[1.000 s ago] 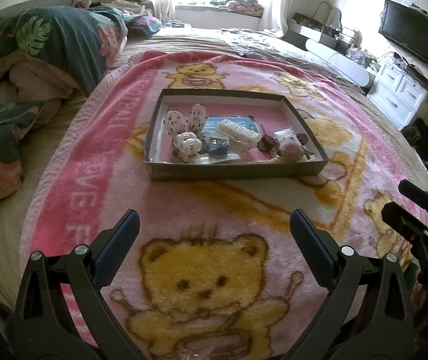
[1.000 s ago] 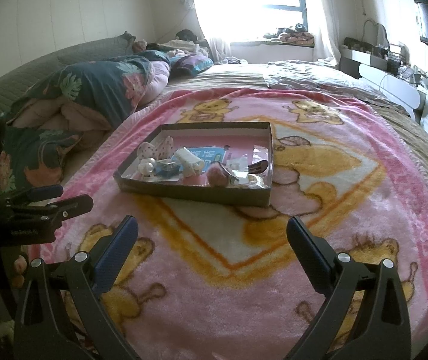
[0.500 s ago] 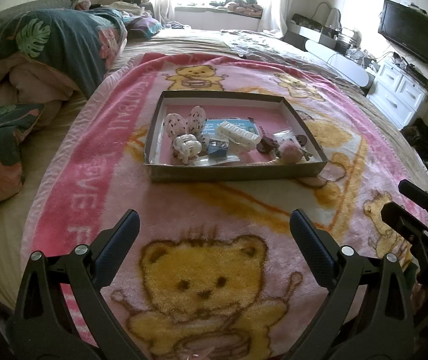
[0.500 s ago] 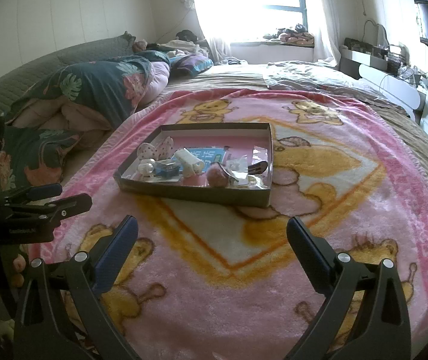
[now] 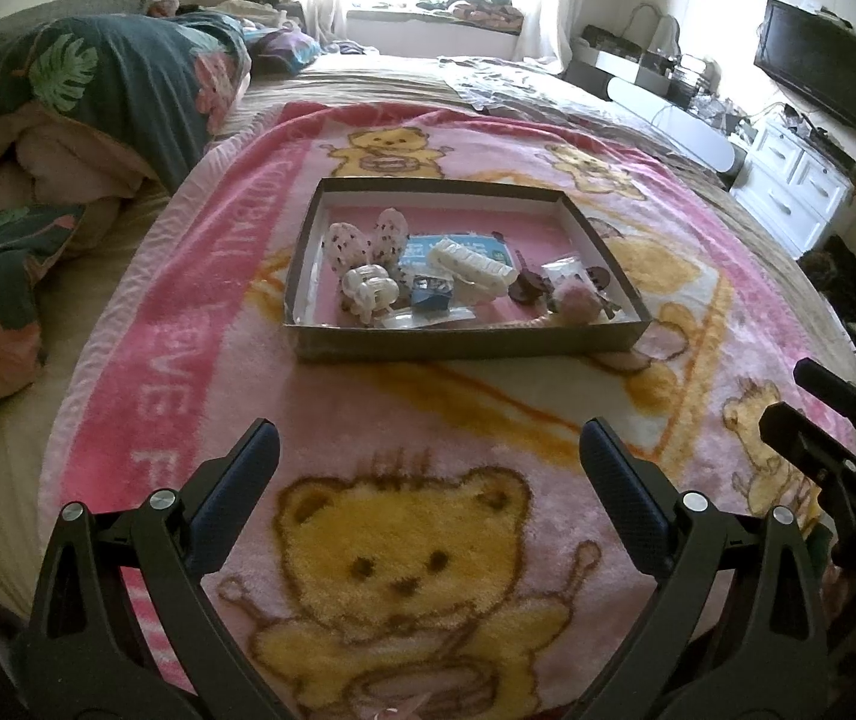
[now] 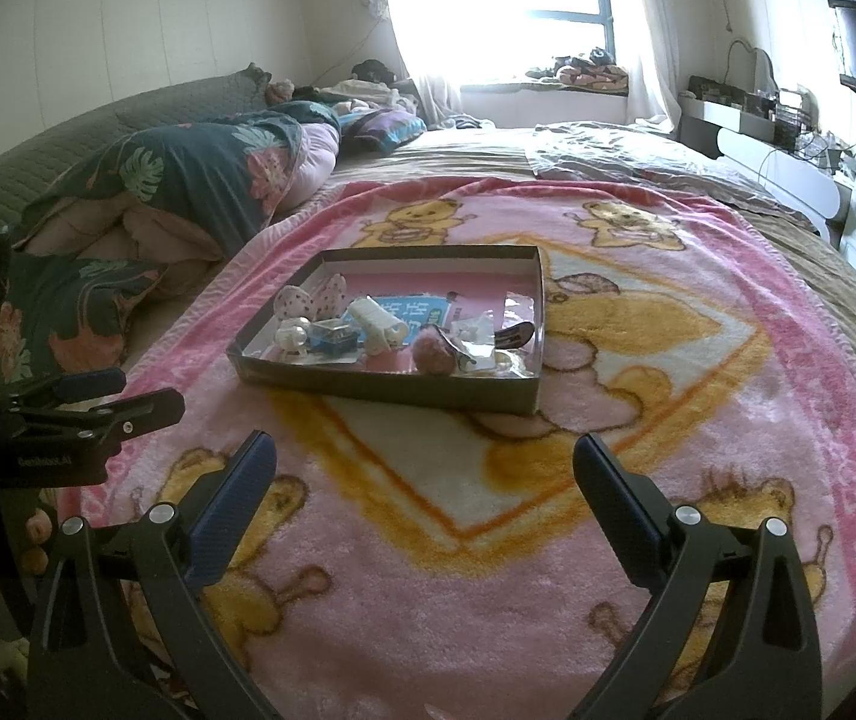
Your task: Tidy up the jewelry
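Both grippers spread wide, empty, low over pink bear blanket (image 5: 320, 420) on bed: left gripper (image 5: 428, 462), right gripper (image 6: 425, 468). Shallow box (image 5: 463, 347) sits mid-blanket w/ hair clips, blue card, pink pom inside, clustered toward near wall. Bare blanket between box near edge & both grippers; far half of box mostly bare.

A pink teddy-bear blanket (image 5: 200, 372) covers the bed (image 6: 607, 150). A leaf-print duvet (image 5: 98, 78) lies bunched beside it; a television (image 5: 817, 78) hangs on the wall.
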